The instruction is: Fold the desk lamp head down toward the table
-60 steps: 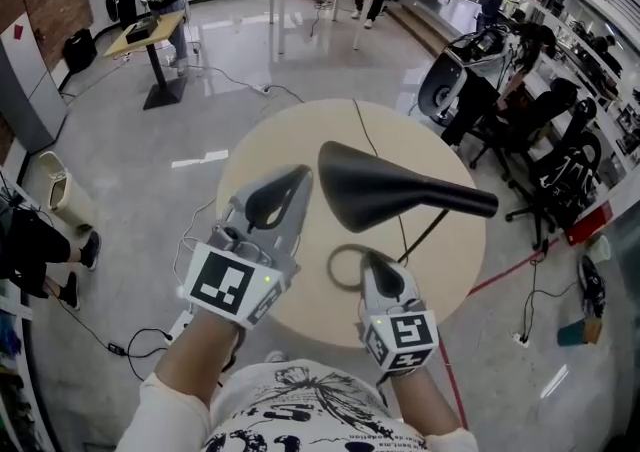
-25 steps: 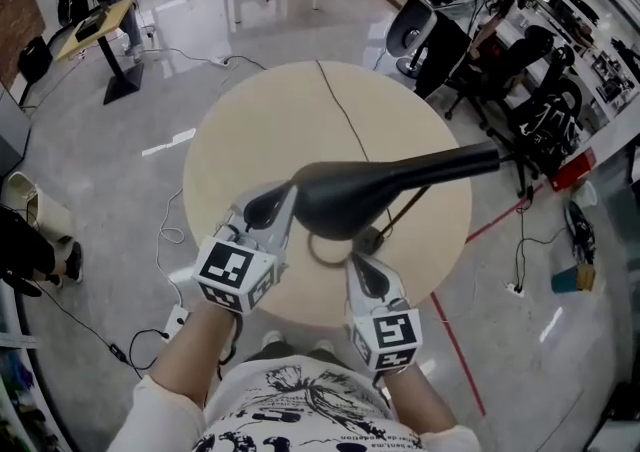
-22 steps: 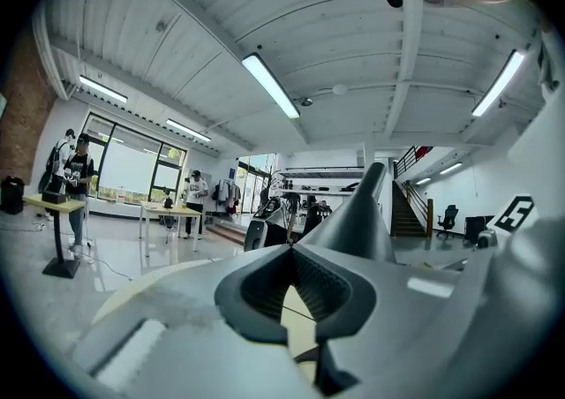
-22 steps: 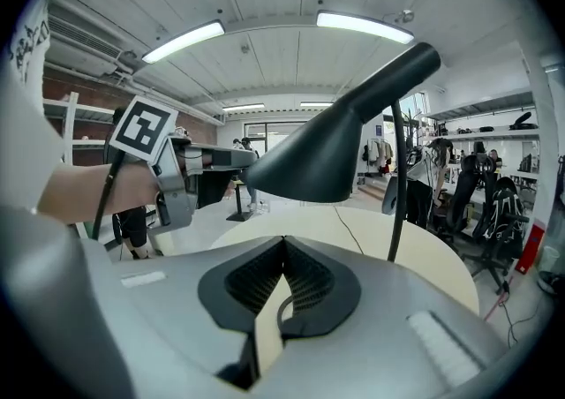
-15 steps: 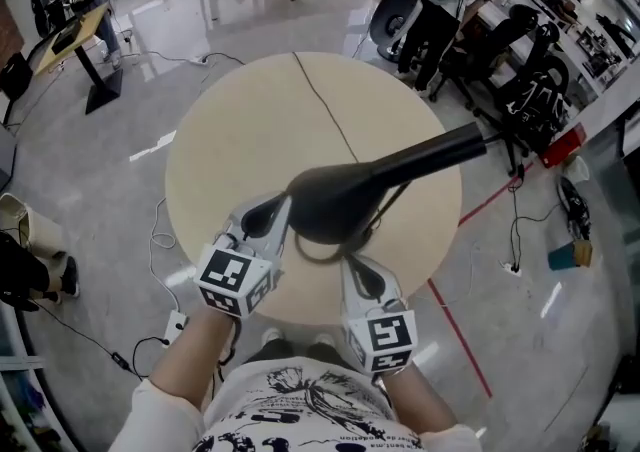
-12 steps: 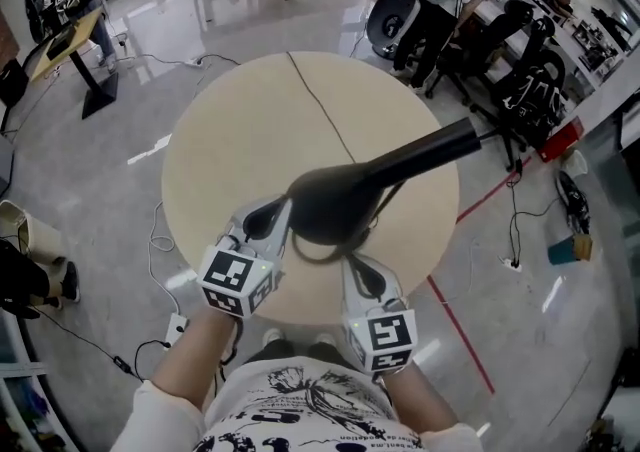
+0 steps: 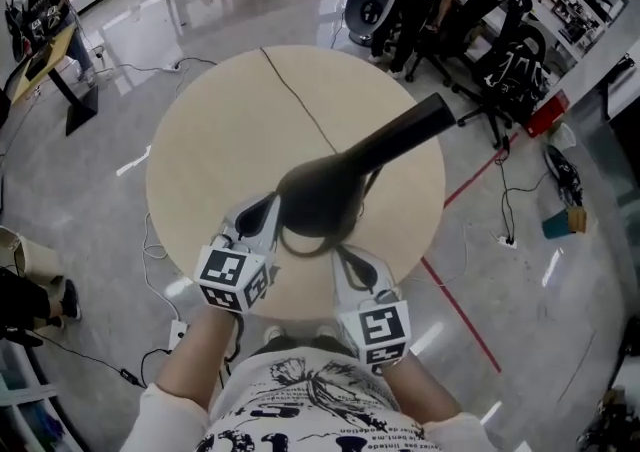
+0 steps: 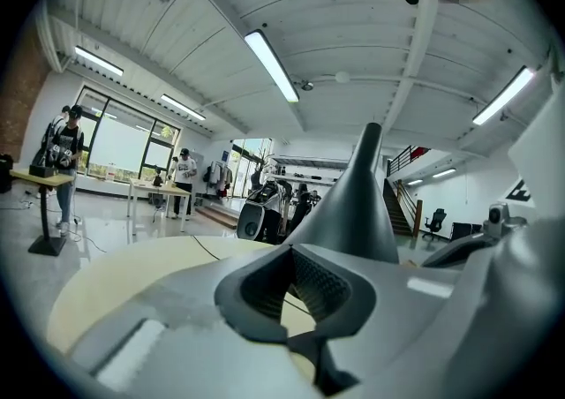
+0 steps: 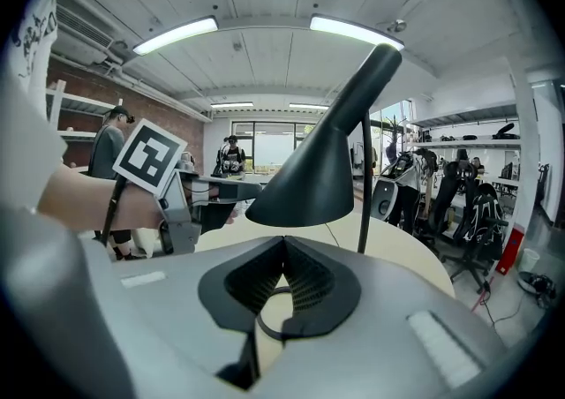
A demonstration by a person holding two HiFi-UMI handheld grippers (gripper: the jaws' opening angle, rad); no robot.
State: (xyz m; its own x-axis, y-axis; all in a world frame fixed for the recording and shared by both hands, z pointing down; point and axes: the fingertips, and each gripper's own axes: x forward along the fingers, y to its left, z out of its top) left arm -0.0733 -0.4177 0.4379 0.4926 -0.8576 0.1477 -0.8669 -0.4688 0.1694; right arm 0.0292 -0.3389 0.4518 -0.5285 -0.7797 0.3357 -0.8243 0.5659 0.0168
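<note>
Head view: the black cone-shaped metal desk lamp head (image 7: 318, 202) is hovering over the near part of the round beige wooden surface (image 7: 215, 120), just ahead of both pairs of jaws and between them. The left gripper (image 7: 268, 212) is sitting close against the head's left edge, and the right gripper (image 7: 346, 256) is lying just below its near rim; whether either is touching is not showing clearly. The lamp's long axis is running from the head diagonally away to the far right, along its black neck (image 7: 415, 125)

Left gripper view: the jaws are lying together, gripping nothing, with the cone rising right behind their tips

Right gripper view: these jaws are meeting tip to tip too, empty. The shade is opening downward and leftward above them, and the thin black ring base (image 9: 258, 319) is showing through their hollow

As for the risk, closed jaws are only pushing, so they could be slipping off the smooth cone, or the light base could be sliding or tipping near the surface's edge
</note>
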